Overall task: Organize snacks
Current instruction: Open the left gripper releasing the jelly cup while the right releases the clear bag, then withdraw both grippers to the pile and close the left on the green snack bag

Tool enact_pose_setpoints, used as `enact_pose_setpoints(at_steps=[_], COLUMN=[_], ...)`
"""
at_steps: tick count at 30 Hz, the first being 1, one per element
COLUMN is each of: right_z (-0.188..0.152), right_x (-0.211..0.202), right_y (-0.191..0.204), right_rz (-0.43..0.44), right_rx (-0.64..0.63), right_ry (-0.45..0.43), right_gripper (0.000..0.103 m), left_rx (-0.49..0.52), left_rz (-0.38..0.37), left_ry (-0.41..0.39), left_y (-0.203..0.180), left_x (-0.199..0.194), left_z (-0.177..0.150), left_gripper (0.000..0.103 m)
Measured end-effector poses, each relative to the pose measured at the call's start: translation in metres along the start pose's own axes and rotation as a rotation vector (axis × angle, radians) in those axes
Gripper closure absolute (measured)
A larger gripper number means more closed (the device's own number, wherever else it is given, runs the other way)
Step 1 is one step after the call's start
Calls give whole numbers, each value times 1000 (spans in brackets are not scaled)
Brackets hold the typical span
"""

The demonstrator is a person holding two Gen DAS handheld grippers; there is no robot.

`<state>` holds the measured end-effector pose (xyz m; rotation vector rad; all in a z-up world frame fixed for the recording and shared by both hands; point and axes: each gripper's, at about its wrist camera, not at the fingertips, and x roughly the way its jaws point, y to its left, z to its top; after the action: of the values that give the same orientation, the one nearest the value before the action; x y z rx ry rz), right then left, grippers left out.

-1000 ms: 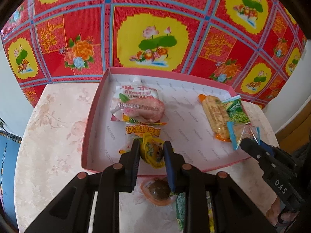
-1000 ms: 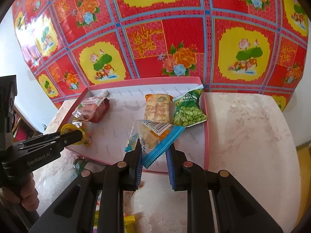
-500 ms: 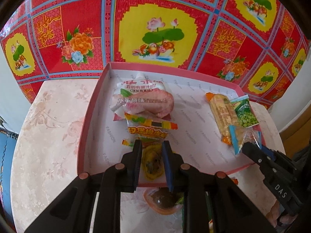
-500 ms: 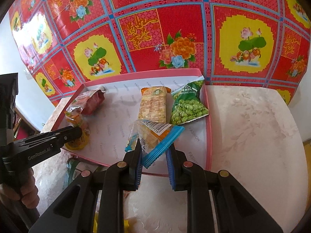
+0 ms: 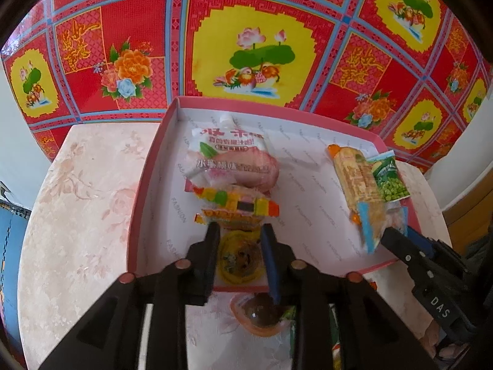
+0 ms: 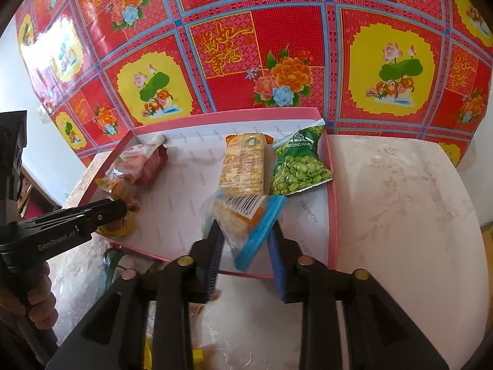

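A pink tray (image 5: 148,185) holds a white and pink pouch (image 5: 231,160), an orange-yellow packet (image 5: 237,205), a cracker pack (image 5: 354,175) and a green pea bag (image 5: 389,178). My left gripper (image 5: 240,240) hangs over the tray's near edge. Its jaws are opening around a yellow jelly cup (image 5: 240,256), which lies on the tray floor with the pads just off it. My right gripper (image 6: 245,237) is over the tray's near right corner. Its jaws are opening too, and a clear blue-edged packet (image 6: 243,225) sags between them below the cracker pack (image 6: 243,166).
The tray sits on a round marble-patterned table (image 5: 77,215) against a red floral cloth (image 5: 246,30). A brown jelly cup (image 5: 258,311) and a green packet (image 6: 114,265) lie on the table in front of the tray. A hand (image 6: 37,302) grips the left tool's handle.
The left gripper carried the yellow cup forward and down into the tray, then spread its jaws slightly. The right gripper's jaws widened and the blue-edged packet slipped lower between them.
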<state>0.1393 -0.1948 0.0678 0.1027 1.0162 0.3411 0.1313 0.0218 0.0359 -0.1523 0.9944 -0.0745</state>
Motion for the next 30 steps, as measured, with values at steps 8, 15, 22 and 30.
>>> enact_pose_setpoints(at_steps=[8, 15, 22, 30], right_z=[0, -1, -8, -18], right_x=[-14, -31, -45, -61], right_y=[1, 1, 3, 5], right_rz=[4, 12, 21, 20], right_rx=[8, 16, 19, 21], right_ry=[-36, -67, -83, -89], right_gripper=[63, 63, 63, 63], left_rx=[6, 24, 30, 31], left_rz=[8, -11, -20, -31], left_ry=[-14, -33, -41, -30], left_y=[-3, -3, -9, -12], left_x=[-16, -39, -51, -58], left_z=[-2, -10, -18, -31], left_gripper=[67, 66, 66, 66])
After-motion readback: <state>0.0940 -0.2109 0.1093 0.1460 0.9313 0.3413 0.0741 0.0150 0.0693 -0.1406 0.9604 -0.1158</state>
